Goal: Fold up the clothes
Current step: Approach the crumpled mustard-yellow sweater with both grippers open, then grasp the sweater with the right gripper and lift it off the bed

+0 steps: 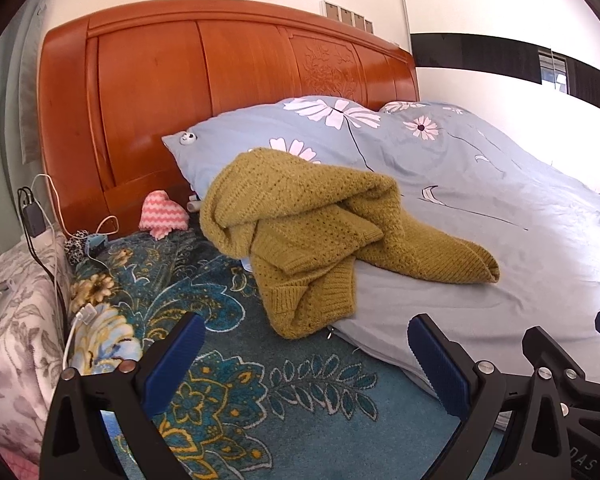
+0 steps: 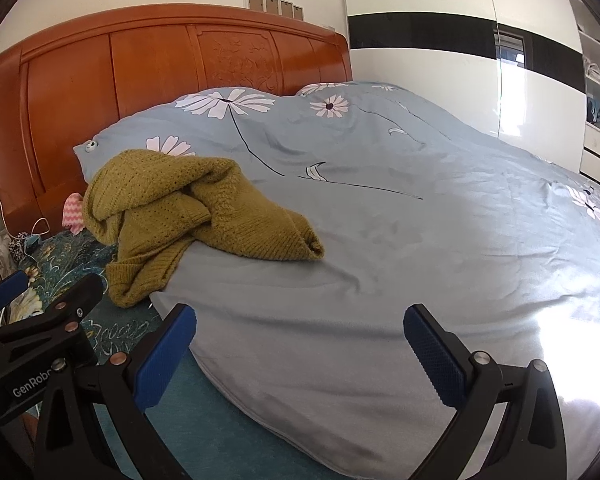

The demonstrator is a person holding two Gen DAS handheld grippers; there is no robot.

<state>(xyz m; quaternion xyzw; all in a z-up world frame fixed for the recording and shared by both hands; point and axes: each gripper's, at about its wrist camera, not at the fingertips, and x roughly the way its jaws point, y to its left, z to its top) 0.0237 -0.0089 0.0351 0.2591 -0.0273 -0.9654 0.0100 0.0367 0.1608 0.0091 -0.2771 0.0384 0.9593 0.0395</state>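
Observation:
An olive-green knitted sweater lies crumpled on the bed, partly on the blue-grey floral duvet and partly hanging onto the teal patterned sheet. It also shows in the right wrist view. My left gripper is open and empty, just in front of the sweater's lower edge. My right gripper is open and empty over the duvet, to the right of the sweater. The right gripper's arm shows at the left wrist view's lower right.
A wooden headboard stands behind. A pink zigzag cloth, cables and a charger lie at the left by a grey floral pillow. A wardrobe stands at the right.

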